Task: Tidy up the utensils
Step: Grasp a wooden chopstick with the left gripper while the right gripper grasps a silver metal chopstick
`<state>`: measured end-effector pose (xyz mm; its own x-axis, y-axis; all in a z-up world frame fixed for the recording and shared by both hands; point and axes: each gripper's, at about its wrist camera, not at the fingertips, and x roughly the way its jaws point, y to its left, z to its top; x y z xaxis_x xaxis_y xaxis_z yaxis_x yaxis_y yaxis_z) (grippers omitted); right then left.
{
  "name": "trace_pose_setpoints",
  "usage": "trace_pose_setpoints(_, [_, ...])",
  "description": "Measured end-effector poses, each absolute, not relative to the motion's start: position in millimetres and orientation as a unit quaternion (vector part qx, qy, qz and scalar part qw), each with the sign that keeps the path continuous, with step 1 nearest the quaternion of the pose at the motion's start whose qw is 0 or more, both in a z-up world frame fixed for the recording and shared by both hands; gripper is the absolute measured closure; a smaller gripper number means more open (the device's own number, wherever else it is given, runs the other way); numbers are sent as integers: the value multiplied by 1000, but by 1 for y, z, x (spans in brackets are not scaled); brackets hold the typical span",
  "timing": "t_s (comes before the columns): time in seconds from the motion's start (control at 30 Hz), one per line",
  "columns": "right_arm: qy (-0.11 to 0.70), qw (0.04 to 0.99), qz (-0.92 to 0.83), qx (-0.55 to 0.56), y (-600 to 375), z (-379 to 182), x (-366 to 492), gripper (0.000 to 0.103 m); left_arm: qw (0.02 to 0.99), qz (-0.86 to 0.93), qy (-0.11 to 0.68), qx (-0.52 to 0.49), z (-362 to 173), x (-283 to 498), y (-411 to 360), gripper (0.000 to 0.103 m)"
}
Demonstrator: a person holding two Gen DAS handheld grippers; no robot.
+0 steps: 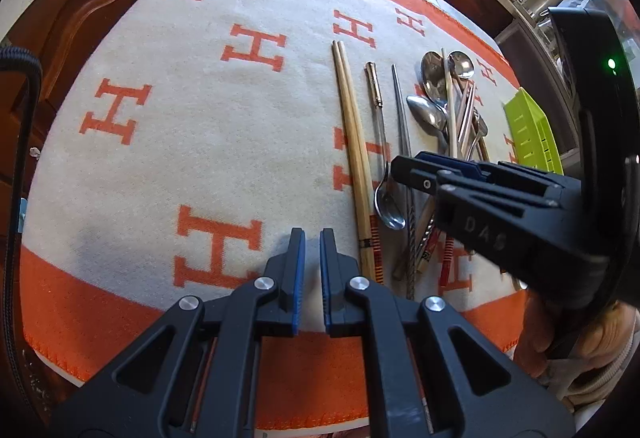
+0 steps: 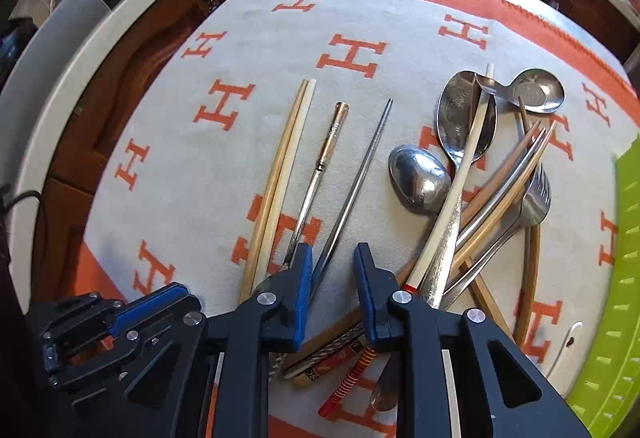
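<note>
A thin grey metal chopstick (image 2: 352,193) lies on the cream-and-orange H-patterned cloth (image 2: 360,17) covering the bench, passing between the right gripper's (image 2: 333,258) narrow jaws, pads not visibly touching it. Right of it, a heap of spoons (image 2: 420,177). The left gripper's (image 1: 312,238) jaws are closed and empty.

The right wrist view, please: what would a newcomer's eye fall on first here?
First, the cream cloth with bold orange H letters that covers the table. Next, the tangled heap of metal spoons, fork and chopsticks at right, beside three neater pieces laid out singly at centre. A bright lime-green basket fills the right edge.
</note>
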<state>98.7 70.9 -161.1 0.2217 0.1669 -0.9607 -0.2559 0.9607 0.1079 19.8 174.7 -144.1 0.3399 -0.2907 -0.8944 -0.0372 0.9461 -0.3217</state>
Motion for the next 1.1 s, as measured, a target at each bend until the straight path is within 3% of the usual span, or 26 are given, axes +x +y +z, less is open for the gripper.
trace_pose_setpoints(0.17, [620, 773, 134, 19, 54, -162, 101, 98, 802, -91, 570, -151, -143, 25, 172, 98])
trace_pose_setpoints(0.43, [605, 770, 153, 133, 9, -153, 88, 98, 796, -98, 577, -155, -147, 40, 160, 98])
trace_pose_setpoints(1.1, [566, 780, 198, 179, -28, -134, 59, 98, 796, -65, 585, -143, -146, 57, 142, 98])
